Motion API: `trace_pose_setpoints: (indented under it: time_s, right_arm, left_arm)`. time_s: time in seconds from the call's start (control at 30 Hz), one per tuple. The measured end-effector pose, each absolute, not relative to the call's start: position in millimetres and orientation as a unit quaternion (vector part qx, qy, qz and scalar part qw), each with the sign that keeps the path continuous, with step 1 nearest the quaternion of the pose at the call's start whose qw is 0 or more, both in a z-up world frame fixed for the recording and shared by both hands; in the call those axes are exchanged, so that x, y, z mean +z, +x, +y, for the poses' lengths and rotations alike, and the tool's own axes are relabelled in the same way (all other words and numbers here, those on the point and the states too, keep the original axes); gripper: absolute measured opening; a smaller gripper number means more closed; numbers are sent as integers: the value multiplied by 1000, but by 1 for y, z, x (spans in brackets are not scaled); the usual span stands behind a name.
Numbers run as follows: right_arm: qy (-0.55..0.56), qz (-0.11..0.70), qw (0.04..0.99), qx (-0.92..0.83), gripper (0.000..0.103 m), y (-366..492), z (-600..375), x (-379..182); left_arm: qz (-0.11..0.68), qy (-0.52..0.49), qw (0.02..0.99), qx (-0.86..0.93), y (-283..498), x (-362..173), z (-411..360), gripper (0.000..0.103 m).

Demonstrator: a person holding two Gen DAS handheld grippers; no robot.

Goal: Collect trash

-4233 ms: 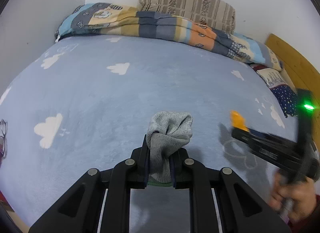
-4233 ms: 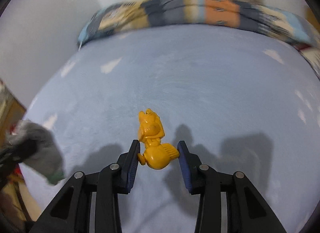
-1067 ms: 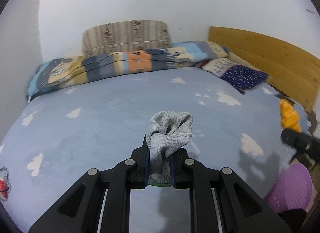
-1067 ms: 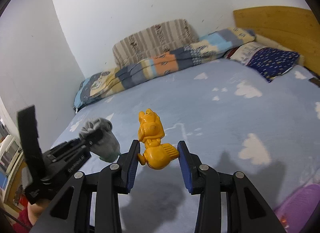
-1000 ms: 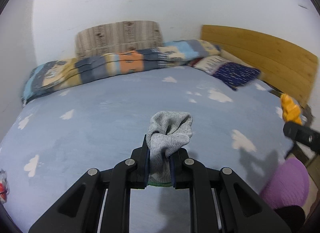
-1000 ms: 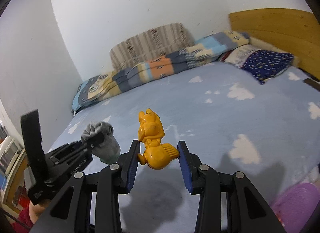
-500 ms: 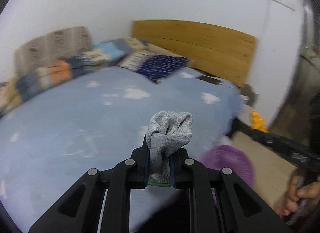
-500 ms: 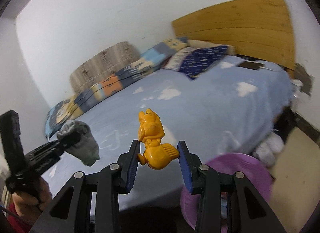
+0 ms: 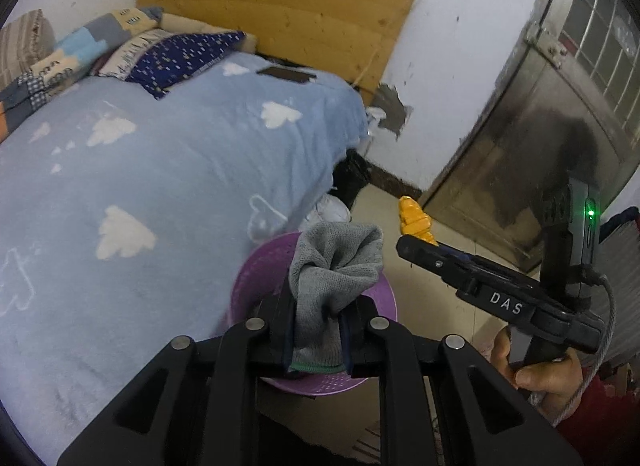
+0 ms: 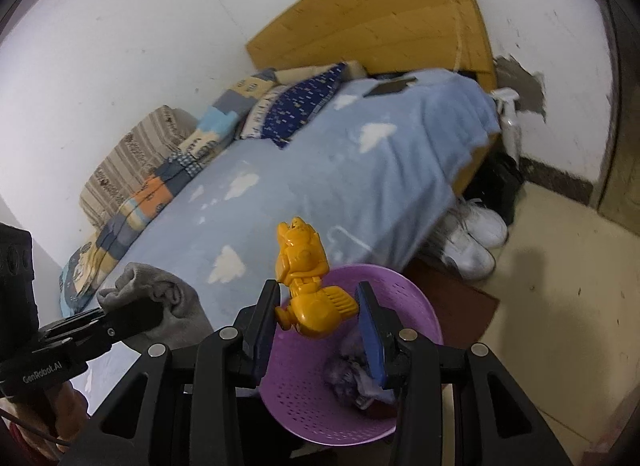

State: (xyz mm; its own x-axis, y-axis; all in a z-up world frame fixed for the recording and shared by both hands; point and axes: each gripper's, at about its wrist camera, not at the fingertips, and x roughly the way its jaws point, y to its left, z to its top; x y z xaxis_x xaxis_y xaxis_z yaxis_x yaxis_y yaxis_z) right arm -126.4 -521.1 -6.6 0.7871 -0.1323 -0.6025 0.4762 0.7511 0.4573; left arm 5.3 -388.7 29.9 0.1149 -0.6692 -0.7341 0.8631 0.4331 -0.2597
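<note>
My left gripper (image 9: pixel 318 330) is shut on a grey sock (image 9: pixel 336 262) and holds it over a purple perforated basket (image 9: pixel 256 278) on the floor beside the bed. My right gripper (image 10: pixel 318 314) is shut on a yellow plastic toy figure (image 10: pixel 306 286), above the near rim of the same basket (image 10: pixel 416 306). The basket holds some crumpled bluish trash (image 10: pixel 352 378). The toy (image 9: pixel 416 219) and right gripper show at the right of the left wrist view; the sock (image 10: pixel 160 298) shows at the left of the right wrist view.
The bed with a blue cloud blanket (image 9: pixel 140 169) fills the left. White shoes (image 10: pixel 472 242) and a dark bag (image 10: pixel 500 181) lie on the tiled floor by the bed corner. A wooden headboard (image 9: pixel 280 9), a phone (image 9: pixel 286 73) and a metal door (image 9: pixel 560 105) are behind.
Both grippers have swung right from over the bed to the bedside floor and now hang over the purple basket. Each still holds its object.
</note>
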Motion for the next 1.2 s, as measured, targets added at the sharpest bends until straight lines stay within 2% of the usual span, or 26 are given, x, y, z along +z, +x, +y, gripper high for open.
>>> trace_pose_setpoints:
  time_s: [0.07,0.1,0.17,0.23,0.33,0.43,0.5,0.63,0.7,0.87,1.0,1.2]
  right_arm:
    - [320,282,887,-175,42,-127,-526,-15]
    - [325,285,884,-177,42,-127,-529,-20]
    - [332,290,879,-181,44,-125,-533,-26]
    - [335,294,876,-184,50,-126,-535,-29]
    - [327,290,879,-189,52,-130,-534,-26]
    - [320,288,882,-192,53,-132,-530,-19]
    - [318,285,884,-191,55,-133,-526,-13]
    - [294,282,890,-204,70,-135,-511,1]
    - [275,283,892,-219,75,-135,-502,9]
    - [222,294,893,-259,85,-135,-471,22]
    - [184,301,889,-293,89,-135,-442,25]
    - [149,300,861,-382,94,-138,-406,24]
  left_arm:
    - [420,124,736,-517,6,24,-399,20]
    - [424,126,735,-514,6,21,-402,34]
    - [427,120,737,-510,10,19,-400,47]
    - [424,116,739,-511,9,20,-397,47]
    - [413,112,747,-509,8,26,-389,48]
    - [397,104,758,-506,7,38,-378,56]
    - [374,106,773,-502,2,48,-368,67]
    - [333,107,800,-488,-4,64,-341,75]
    - [318,106,814,-475,-7,70,-324,83]
    - [292,109,843,-440,-14,72,-283,89]
    - [274,115,862,-409,-22,69,-251,97]
    - [254,118,887,-368,-36,63,-208,103]
